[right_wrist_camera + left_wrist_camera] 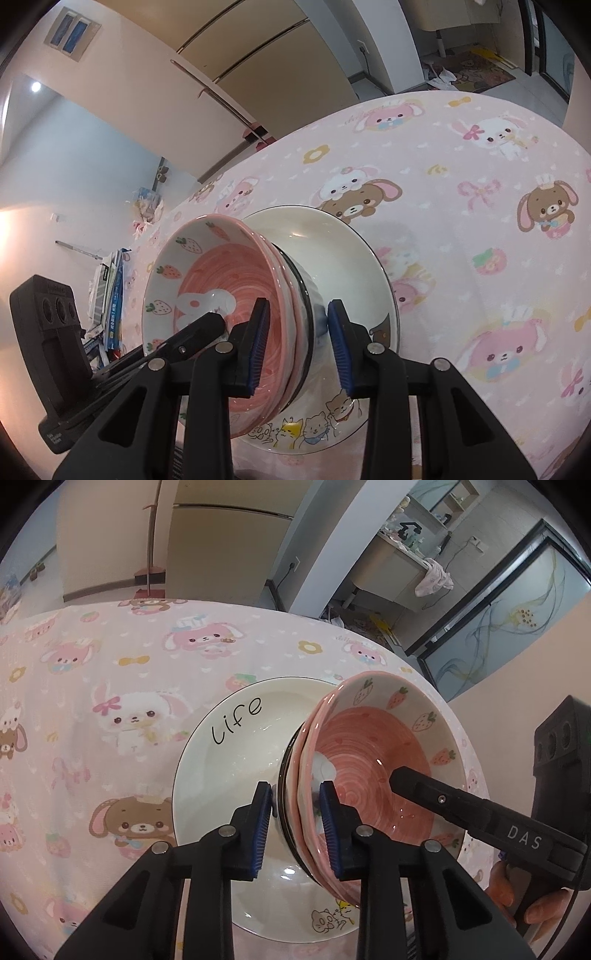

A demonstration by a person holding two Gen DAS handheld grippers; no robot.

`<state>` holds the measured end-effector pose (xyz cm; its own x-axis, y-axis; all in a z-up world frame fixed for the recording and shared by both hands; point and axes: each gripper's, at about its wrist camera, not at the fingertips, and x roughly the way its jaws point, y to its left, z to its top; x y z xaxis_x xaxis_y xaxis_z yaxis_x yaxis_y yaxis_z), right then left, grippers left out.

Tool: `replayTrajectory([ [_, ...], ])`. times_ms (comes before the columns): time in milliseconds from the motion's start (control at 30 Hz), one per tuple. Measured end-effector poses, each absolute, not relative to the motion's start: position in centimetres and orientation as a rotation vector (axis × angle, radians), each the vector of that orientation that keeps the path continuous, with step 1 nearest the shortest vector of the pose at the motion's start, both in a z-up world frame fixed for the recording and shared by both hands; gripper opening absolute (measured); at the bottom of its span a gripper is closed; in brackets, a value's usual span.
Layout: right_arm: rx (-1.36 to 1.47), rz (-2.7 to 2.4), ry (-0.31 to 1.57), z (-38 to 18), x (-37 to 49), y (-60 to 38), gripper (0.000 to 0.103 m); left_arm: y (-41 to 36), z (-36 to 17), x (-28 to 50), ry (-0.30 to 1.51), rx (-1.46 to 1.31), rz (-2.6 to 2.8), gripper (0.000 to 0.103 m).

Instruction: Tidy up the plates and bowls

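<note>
One white plate (236, 738); on it a nested stack of bowls, pink bowl (373, 746) on top, layers beneath uncountable; two grippers: left gripper (295, 812), right gripper (297, 332)

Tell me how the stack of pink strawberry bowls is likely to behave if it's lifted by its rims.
The pink strawberry bowls look like glazed ceramic, so probably stiff, fragile and fairly heavy. Their glossy surface may be slippery under the left gripper and right gripper. Nested loosely on the white plate, the bowls could shift or tip.

A pink cartoon-bunny cloth (110, 672) covers the counter; behind it stand a beige fridge (221, 535) and a red broom (149, 554).
</note>
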<state>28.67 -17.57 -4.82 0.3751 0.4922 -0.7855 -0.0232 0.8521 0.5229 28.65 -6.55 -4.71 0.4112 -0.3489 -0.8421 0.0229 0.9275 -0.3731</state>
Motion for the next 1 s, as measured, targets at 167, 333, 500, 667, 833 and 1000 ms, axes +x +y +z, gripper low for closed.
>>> replayTrajectory([
  [167, 0.412, 0.293, 1.087, -4.0, 28.0, -17.4, 0.032, -6.7, -3.6, 28.3, 1.071, -0.275, -0.221, 0.028],
  [333, 0.369, 0.279, 1.038, -2.6, 27.3, -17.6, 0.032, -6.5, -0.9, 26.9, 0.952, -0.197, -0.200, 0.028],
  [500, 0.331, 0.266, 0.963, -0.8, 26.0, -17.5, 0.032, -6.1, 2.5, 24.1, 0.714, -0.136, -0.183, 0.028],
  [667, 0.207, 0.224, 0.717, 2.8, 22.4, -16.5, 0.032, -5.2, 4.8, 21.0, 0.571, -0.127, -0.224, 0.028],
  [833, 0.080, 0.246, 0.497, 6.1, 17.5, -15.0, 0.033, -4.0, 6.8, 16.7, 0.411, -0.067, -0.217, 0.029],
  [1000, 0.044, 0.192, 0.367, 7.8, 12.9, -13.5, 0.046, -2.5, 8.2, 13.0, 0.299, -0.075, -0.187, 0.085],
])
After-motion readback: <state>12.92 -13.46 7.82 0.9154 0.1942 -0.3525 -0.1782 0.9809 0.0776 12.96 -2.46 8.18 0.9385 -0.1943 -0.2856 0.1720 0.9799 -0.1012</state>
